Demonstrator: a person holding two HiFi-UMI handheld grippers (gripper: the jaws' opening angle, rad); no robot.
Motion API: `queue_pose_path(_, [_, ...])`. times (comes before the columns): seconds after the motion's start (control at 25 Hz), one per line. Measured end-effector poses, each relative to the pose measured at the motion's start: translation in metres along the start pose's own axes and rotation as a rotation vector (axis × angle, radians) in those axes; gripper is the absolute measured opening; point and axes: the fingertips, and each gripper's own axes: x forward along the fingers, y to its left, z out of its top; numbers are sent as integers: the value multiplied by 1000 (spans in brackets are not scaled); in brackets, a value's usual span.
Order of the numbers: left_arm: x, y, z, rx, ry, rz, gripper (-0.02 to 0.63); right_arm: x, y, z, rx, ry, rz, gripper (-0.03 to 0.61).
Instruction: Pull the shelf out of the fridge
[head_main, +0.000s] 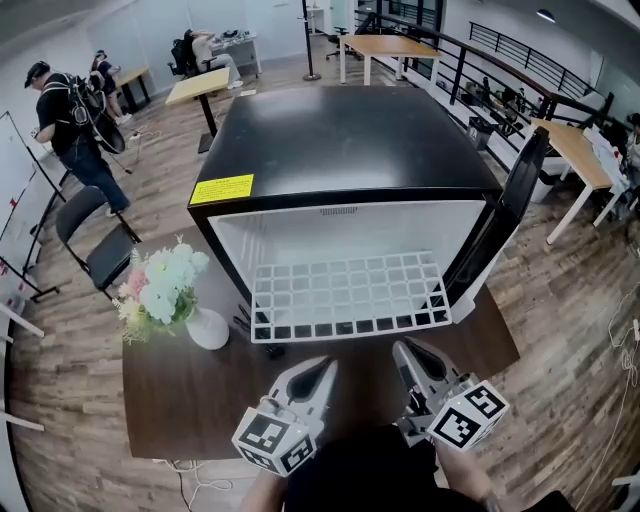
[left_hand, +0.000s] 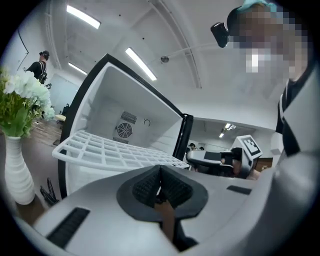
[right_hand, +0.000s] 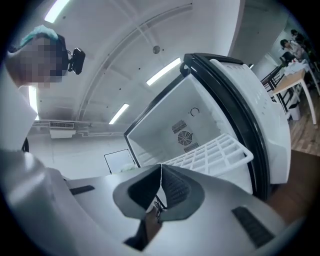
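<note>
White plastic grid shelf (head_main: 345, 295), one in number: it sticks out level from the open front of the black-topped, white-lined small fridge (head_main: 340, 140), its front edge over the table and its rear part seemingly still borne by the cabinet's sides, so the pull is judged part done and not complete. One black-edged fridge door (head_main: 515, 200) stands swung wide to the right, which leaves the shelf's way out free. One dark brown wooden table (head_main: 180, 390) bears the fridge near its far side, leaving bare board in front on which the shelf could land. Two hand-held grey grippers: the left gripper (head_main: 320, 370) and the right gripper (head_main: 405, 352) both hang low before the fridge, aimed toward the shelf but apart from its front bar, one to each side of its middle, a spacing that would suit an even two-handed pull. Each has its ribbed pads clenched together with nothing between them, so neither grasps the shelf. One white ceramic vase (head_main: 207, 328) with one bunch of pale flowers (head_main: 165, 285) stands at the fridge's left front corner, just beside the shelf's left end and a likely thing to knock. One yellow rectangular label (head_main: 222, 189) lies on the fridge top. One round fan grille (left_hand: 125, 131) shows on the inner back wall.
</note>
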Motion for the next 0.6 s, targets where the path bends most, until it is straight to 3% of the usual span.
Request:
queue_pose_path(0.28, [-9, 6, 41, 79, -123, 67, 5, 0, -3, 21, -90, -49, -34, -8])
queue_pose_path(0.6, [-9, 19, 45, 62, -146, 120, 5, 1, -6, 18, -68, -37, -36, -8])
